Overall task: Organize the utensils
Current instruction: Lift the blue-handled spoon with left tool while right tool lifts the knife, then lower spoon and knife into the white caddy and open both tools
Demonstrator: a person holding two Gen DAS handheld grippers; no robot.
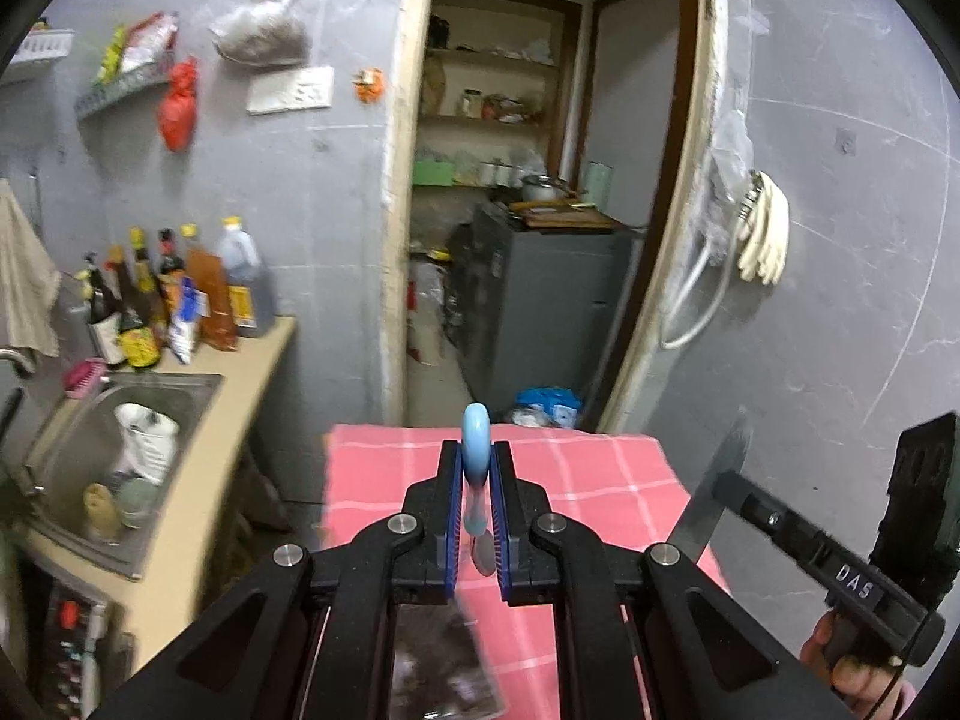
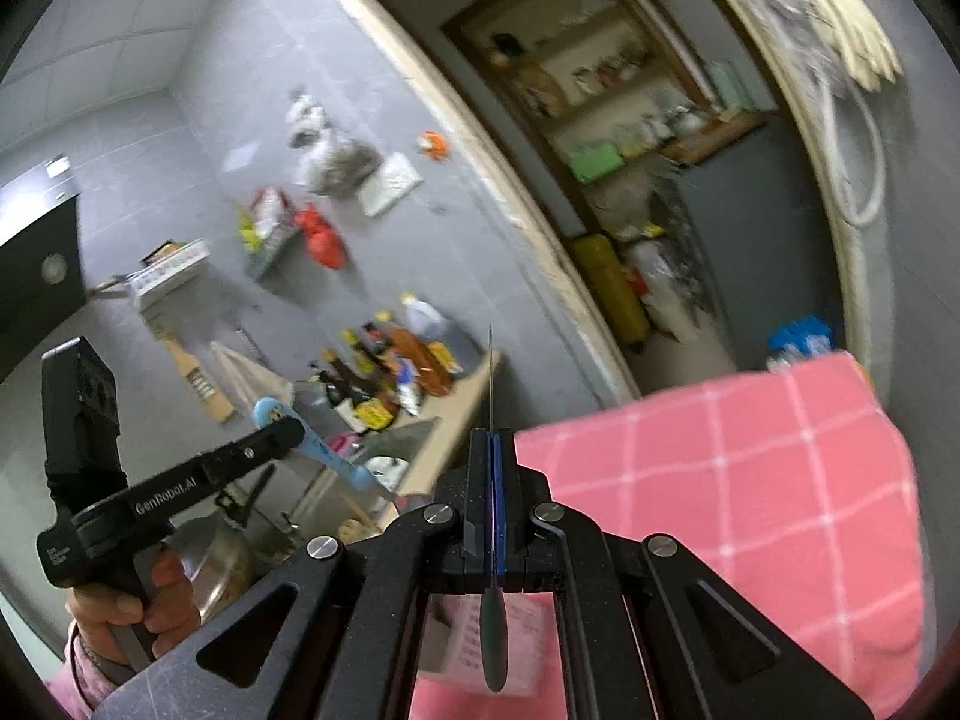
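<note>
My left gripper (image 1: 477,450) is shut on a light blue-handled utensil (image 1: 477,438). Its rounded handle end points forward and its metal end (image 1: 483,552) lies back between the fingers. It hangs above a table under a pink checked cloth (image 1: 570,480). My right gripper (image 2: 491,438) is shut on a knife. The thin blade (image 2: 491,372) stands edge-on ahead, and the dark green handle (image 2: 495,642) trails toward the camera. In the left wrist view the right gripper (image 1: 729,483) shows at the right with the knife blade (image 1: 717,480) flat on. The left gripper (image 2: 294,429) and its blue utensil (image 2: 270,411) appear at the left of the right wrist view.
A steel sink (image 1: 198,387) with dishes sits in a beige counter at the left, with several sauce bottles (image 1: 174,294) behind it. Ahead, a doorway opens onto shelves and a grey cabinet (image 1: 540,300). Gloves (image 1: 765,234) hang on the right wall. A printed packet (image 1: 444,660) lies on the cloth.
</note>
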